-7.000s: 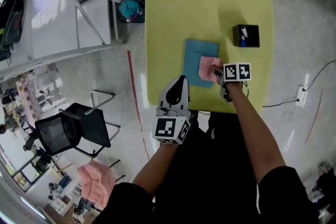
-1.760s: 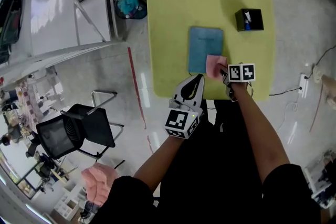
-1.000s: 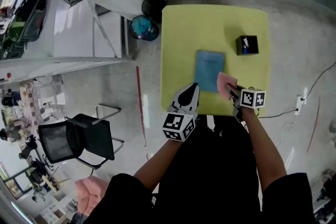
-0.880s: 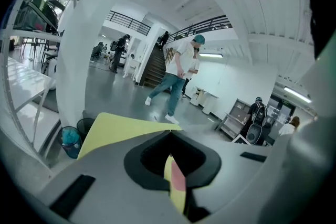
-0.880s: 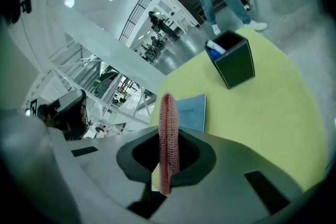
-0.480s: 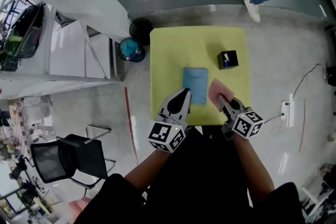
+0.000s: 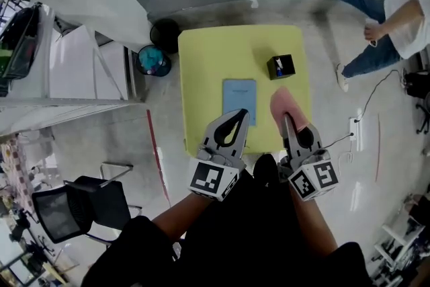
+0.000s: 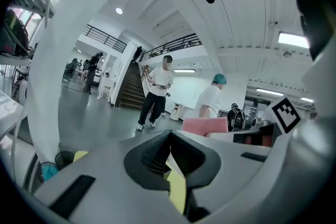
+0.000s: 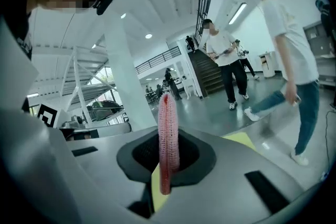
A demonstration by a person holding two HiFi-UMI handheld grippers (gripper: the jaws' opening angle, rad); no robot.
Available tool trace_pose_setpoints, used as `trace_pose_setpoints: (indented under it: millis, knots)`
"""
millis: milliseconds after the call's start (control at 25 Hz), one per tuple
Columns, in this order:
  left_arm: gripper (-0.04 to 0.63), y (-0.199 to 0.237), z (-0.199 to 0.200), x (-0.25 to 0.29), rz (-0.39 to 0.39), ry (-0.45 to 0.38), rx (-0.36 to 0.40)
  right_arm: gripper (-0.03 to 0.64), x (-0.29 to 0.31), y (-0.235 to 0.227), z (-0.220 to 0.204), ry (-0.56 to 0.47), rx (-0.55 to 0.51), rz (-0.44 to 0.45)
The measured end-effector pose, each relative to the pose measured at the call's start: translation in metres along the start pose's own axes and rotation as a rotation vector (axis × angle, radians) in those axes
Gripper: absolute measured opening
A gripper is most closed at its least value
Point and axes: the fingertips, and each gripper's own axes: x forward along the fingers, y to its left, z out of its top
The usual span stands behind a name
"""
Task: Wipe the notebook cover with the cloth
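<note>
Right gripper (image 7: 288,119) clamps pink knitted cloth (image 7: 285,103) upright, right of flat blue notebook (image 7: 239,92); left gripper (image 7: 239,115) jaws closed, empty, notebook's near side.

The right tongs (image 9: 167,165) clamp the cloth (image 9: 168,128) — upright, edge-on.

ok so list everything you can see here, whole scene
table: 1, yellow-green, centre
notebook: 1, blue, on table
box: 1, black, on table, beyond notebook to its right
cloth: 1, pink, clamped in right gripper
bin: 1, black, floor left of table
bucket: 1, teal, beside bin
office chair: 1, black, lower left
passer-by: 1, top right
left gripper: 1, grey, shut, empty
right gripper: 1, grey, shut on cloth
</note>
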Motion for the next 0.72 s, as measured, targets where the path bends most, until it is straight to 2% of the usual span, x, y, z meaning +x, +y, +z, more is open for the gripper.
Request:
trace_pose_setpoints:
  millis: [320,520,720]
  knots:
    - [0.014,-0.052,0.001,-0.035,0.042,-0.051,0.077,0.038,-0.039,0.022,-0.002,-0.009,-0.098,0.060]
    - [0.014,-0.107,-0.018,-0.063,0.117,-0.065,0.091,0.038,-0.104,0.019,-0.012,0.014,-0.133,0.092]
    - [0.014,-0.176,-0.040,-0.092,0.173,-0.082,0.103,0.038,-0.176,0.012,-0.016,-0.028,-0.200,0.144]
